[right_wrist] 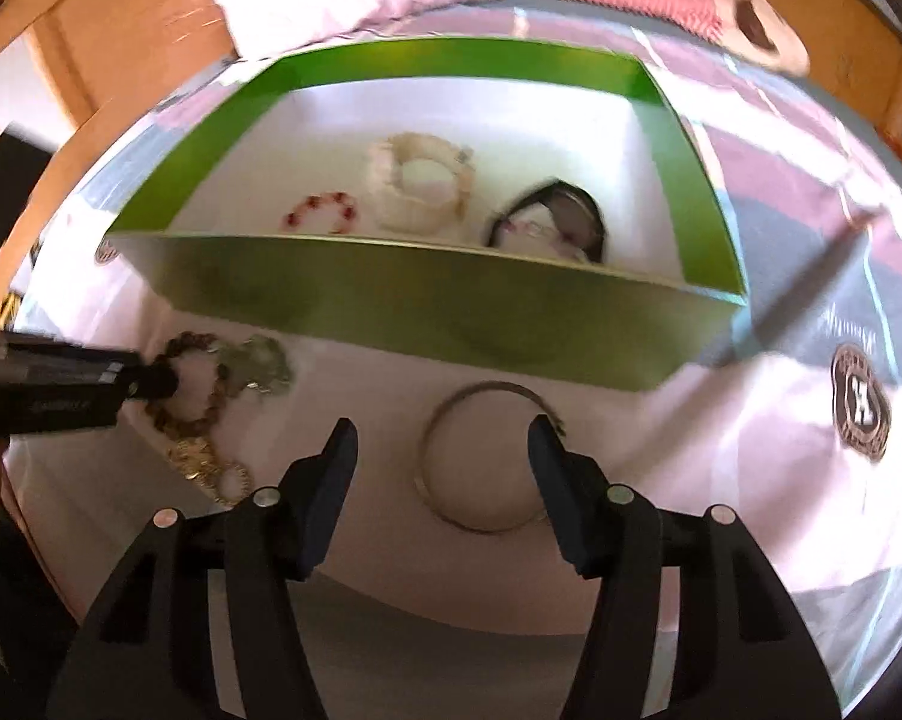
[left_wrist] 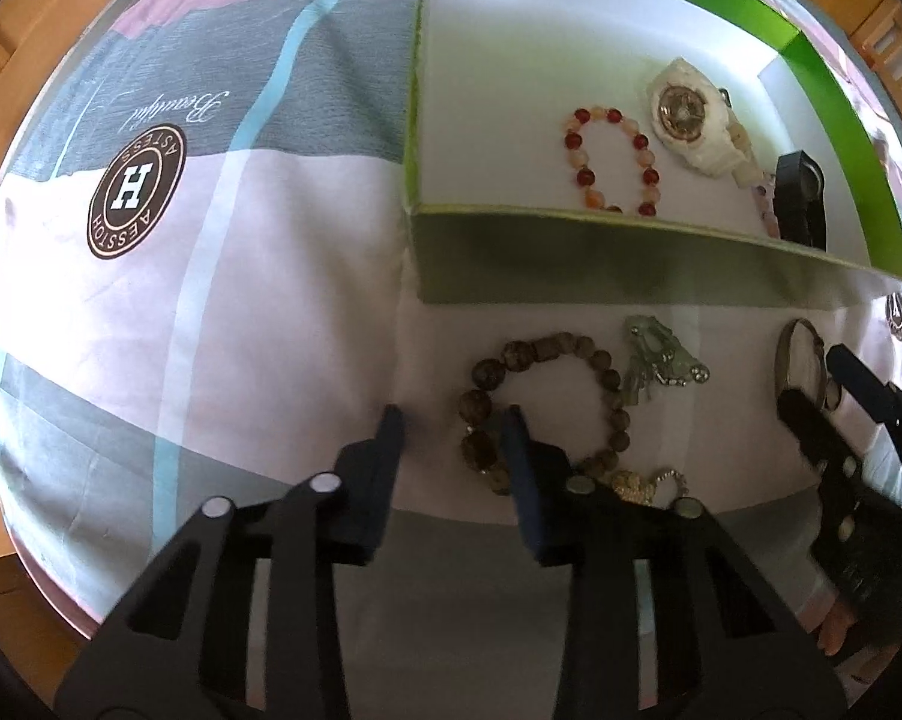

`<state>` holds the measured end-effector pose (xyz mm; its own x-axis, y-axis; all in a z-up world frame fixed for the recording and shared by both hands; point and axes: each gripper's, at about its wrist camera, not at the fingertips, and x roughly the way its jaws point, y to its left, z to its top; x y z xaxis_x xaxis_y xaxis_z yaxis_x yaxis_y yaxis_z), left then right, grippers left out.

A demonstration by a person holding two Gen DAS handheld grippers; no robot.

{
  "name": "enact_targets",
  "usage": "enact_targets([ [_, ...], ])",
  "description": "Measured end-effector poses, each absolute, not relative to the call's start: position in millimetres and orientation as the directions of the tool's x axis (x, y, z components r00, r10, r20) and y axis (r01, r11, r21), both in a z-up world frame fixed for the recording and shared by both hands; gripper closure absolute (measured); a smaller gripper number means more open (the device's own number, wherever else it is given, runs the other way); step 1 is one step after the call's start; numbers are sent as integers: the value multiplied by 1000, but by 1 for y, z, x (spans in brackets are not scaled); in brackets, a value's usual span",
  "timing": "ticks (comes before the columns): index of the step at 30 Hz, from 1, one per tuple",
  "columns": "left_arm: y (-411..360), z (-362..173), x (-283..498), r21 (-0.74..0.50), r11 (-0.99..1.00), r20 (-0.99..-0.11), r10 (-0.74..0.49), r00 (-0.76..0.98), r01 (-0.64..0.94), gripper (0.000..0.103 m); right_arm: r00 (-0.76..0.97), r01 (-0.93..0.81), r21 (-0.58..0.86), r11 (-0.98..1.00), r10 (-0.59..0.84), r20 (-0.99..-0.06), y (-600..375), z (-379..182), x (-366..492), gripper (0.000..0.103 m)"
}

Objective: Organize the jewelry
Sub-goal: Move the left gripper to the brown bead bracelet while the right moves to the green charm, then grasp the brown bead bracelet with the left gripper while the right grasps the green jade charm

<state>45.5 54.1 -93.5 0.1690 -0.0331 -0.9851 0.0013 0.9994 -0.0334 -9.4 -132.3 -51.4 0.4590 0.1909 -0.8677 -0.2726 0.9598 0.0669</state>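
With the left gripper [left_wrist: 451, 420] open astride the brown bead bracelet [left_wrist: 547, 402] at lower centre and the right gripper [right_wrist: 441, 432] open around the metal bangle [right_wrist: 481, 456], each should close on one strand before lifting toward the green box [right_wrist: 390, 294]

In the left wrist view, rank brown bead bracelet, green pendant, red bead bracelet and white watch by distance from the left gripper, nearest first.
1. Brown bead bracelet, at the left gripper tips.
2. Green pendant, just beyond, on the cloth.
3. Red bead bracelet, inside the box.
4. White watch, deeper in the box.
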Motion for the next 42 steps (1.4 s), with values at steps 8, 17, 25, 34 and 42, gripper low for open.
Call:
enact_targets([
  [8,59,-92,51,-15,1000,-984,-16,180,5,91,459,-347,56,936,222,-860,-101,-50,0,44],
  [17,63,-96,56,-80,996,-986,-73,150,-36,87,382,-454,101,885,296,-875,-59,-69,13,67],
  [25,66,-94,58,-101,995,-980,-99,170,-4,85,391,-451,50,891,248,-886,-74,-57,8,87],
  [34,47,-83,52,-145,987,-967,-156,203,67,93,413,-333,96,938,236,-879,-136,-50,-9,87],
  [42,56,-91,55,-99,995,-976,-101,194,17,80,409,-352,106,930,255,-876,-131,-56,-15,87],
])
